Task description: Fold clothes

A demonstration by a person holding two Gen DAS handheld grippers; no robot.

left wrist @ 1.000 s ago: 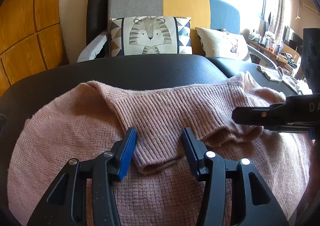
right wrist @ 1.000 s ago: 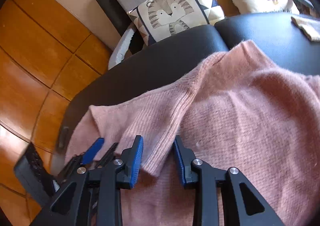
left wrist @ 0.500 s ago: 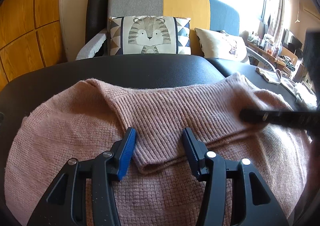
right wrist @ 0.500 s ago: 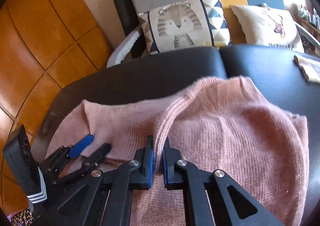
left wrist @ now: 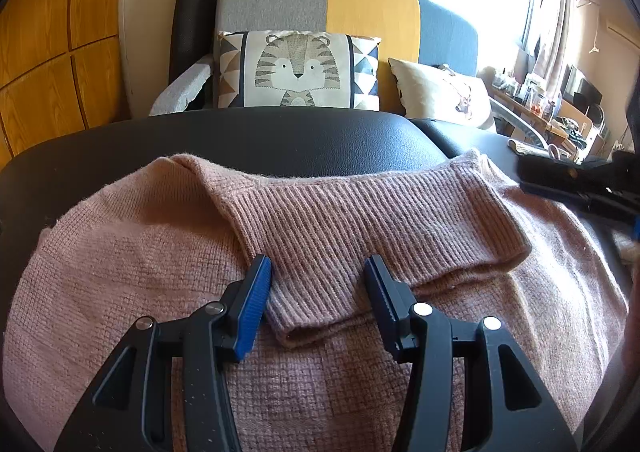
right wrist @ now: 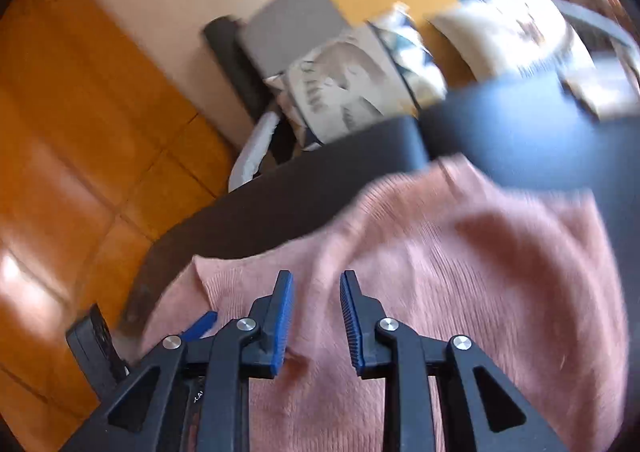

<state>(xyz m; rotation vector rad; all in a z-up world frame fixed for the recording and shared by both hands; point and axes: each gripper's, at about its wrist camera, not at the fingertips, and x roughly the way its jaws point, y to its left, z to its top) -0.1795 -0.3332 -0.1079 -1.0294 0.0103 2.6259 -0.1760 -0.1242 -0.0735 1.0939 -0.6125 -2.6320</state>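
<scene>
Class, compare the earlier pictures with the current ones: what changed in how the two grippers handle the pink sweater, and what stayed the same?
The right gripper, shut on a sweater fold half a second ago, has opened and let go; its view is blurred, so it is moving. The left gripper stays open, straddling the folded ribbed sleeve. The pink sweater remains on the black surface.

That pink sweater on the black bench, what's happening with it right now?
A person is folding the pink sweater with two hand-held tongs. The left tongs are open, straddling the ribbed sleeve cuff folded across the body. The right tongs are open too, above the knit; that view is motion-blurred. The sweater lies on the black padded bench.
</scene>
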